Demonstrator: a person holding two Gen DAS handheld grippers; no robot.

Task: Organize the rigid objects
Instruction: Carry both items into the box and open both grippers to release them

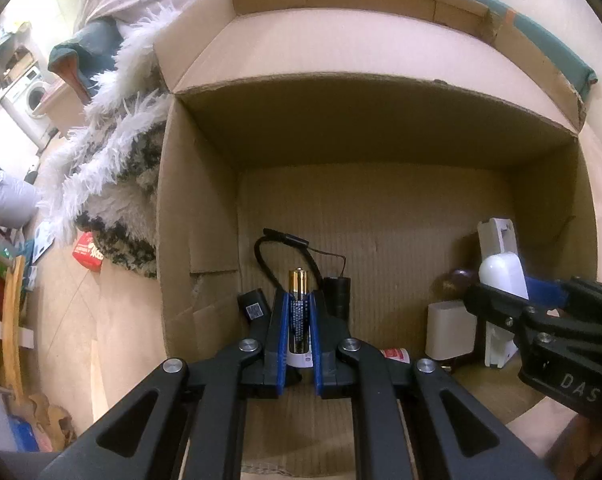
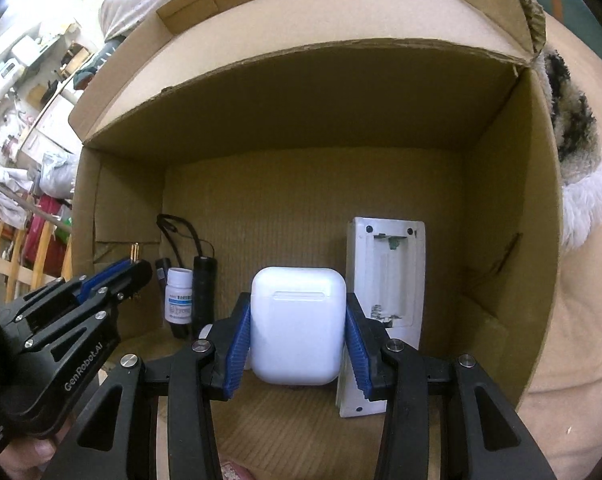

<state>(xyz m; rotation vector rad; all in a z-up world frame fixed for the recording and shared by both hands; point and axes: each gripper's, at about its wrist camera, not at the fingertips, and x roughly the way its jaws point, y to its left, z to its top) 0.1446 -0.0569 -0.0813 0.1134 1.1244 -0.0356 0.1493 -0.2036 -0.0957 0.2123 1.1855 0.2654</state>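
A home: washing machine (image 1: 35, 96), shaggy rug (image 1: 113, 184).

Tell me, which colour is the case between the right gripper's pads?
White case; the right wrist view shows it best.

Inside the cardboard box (image 2: 113, 112): pill bottle (image 2: 179, 296) at left beside the corded cylinder (image 2: 204, 292); earbud case (image 2: 297, 324) centre; remote (image 2: 389, 280) behind, to its right.

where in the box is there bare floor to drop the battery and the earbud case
Free: the box floor's middle strip, between the black cylinder and the white remote, and the stretch up to the back wall. Crowded: left corner around the pill bottle, and the right side by the remote.
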